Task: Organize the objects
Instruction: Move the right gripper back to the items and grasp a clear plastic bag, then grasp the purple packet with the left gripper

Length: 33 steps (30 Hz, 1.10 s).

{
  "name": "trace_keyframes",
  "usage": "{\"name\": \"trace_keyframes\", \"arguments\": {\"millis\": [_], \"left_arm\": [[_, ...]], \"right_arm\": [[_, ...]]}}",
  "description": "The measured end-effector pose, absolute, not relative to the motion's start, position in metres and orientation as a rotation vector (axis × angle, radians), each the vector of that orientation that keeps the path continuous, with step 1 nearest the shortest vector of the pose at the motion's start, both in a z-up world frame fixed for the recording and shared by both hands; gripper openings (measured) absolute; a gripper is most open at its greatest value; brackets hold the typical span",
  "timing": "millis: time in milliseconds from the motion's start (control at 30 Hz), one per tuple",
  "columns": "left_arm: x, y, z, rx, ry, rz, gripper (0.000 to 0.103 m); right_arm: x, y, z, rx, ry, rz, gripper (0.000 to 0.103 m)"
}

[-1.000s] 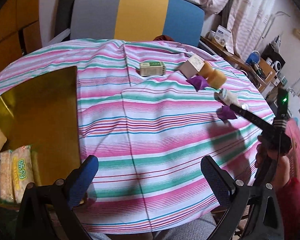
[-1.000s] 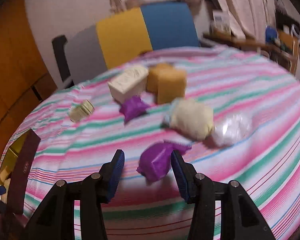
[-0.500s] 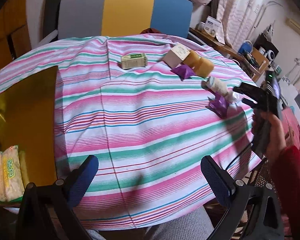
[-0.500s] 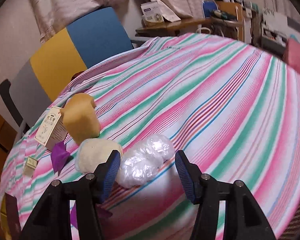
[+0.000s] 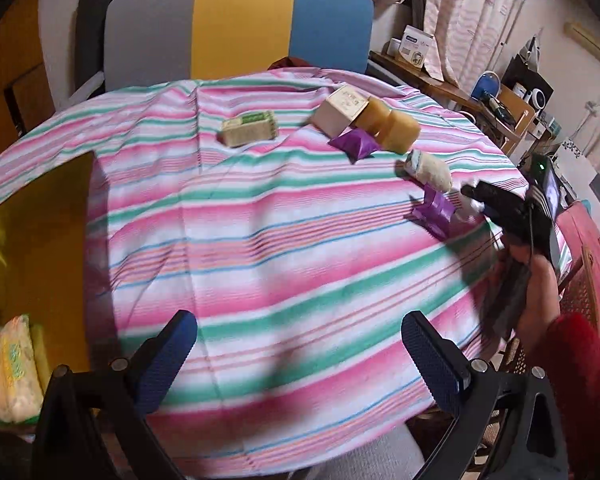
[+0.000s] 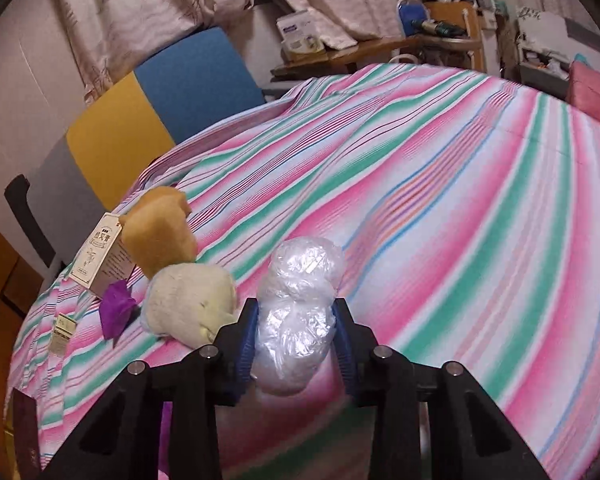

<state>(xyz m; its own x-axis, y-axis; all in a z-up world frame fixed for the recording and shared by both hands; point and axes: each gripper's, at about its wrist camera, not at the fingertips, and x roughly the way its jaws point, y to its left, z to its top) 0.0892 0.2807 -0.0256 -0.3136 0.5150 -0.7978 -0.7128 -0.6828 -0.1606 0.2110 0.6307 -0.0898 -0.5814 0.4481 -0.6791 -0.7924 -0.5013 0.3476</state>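
We see right gripper (image 6: pixel 296 338) jaws just closed, clenched on clear plastic bundle (image 6: pixel 300 304), just beside cream pouch (image 6: pixel 190 304) on worktop. We judge bundle light, crinkly, slippery: grip mid-bulge. Left gripper (image 5: pixel 300 356) jaws released, empty.

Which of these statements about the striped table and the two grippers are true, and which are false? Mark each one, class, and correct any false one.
1. The right gripper is shut on a clear plastic bundle. True.
2. The left gripper holds a purple packet. False: it is open and empty, with both purple packets lying on the tablecloth.
3. The white box stands beside the yellow sponge. True.
4. The chair behind the table is all red. False: its back is grey, yellow and blue.
5. The green and white box lies apart from the other things. True.
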Motion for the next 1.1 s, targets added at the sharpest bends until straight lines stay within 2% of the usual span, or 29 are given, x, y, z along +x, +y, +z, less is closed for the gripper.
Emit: {"name": "trace_keyframes", "arguments": {"millis": [167, 333, 633, 867, 967, 1100], "left_arm": [[0.093, 0.321, -0.031, -1.056, 0.361, 2.034, 0.103], [0.094, 0.369, -0.037, -0.995, 0.361, 1.976, 0.103], [0.083, 0.462, -0.053, -0.888, 0.454, 1.91, 0.102], [0.09, 0.496, -0.067, -0.786, 0.59, 1.888, 0.099], [0.096, 0.502, -0.07, -0.725, 0.594, 1.858, 0.092], [0.105, 0.515, -0.073, -0.692, 0.625, 1.796, 0.074]], "right_arm": [[0.22, 0.623, -0.087, -0.642, 0.756, 2.07, 0.036], [0.214, 0.616, -0.086, -0.647, 0.672, 2.063, 0.036], [0.229, 0.621, -0.092, -0.59, 0.724, 1.999, 0.036], [0.227, 0.624, -0.095, -0.596, 0.729, 1.995, 0.036], [0.227, 0.624, -0.096, -0.596, 0.725, 1.992, 0.036], [0.227, 0.625, -0.096, -0.596, 0.729, 1.992, 0.036]]}}
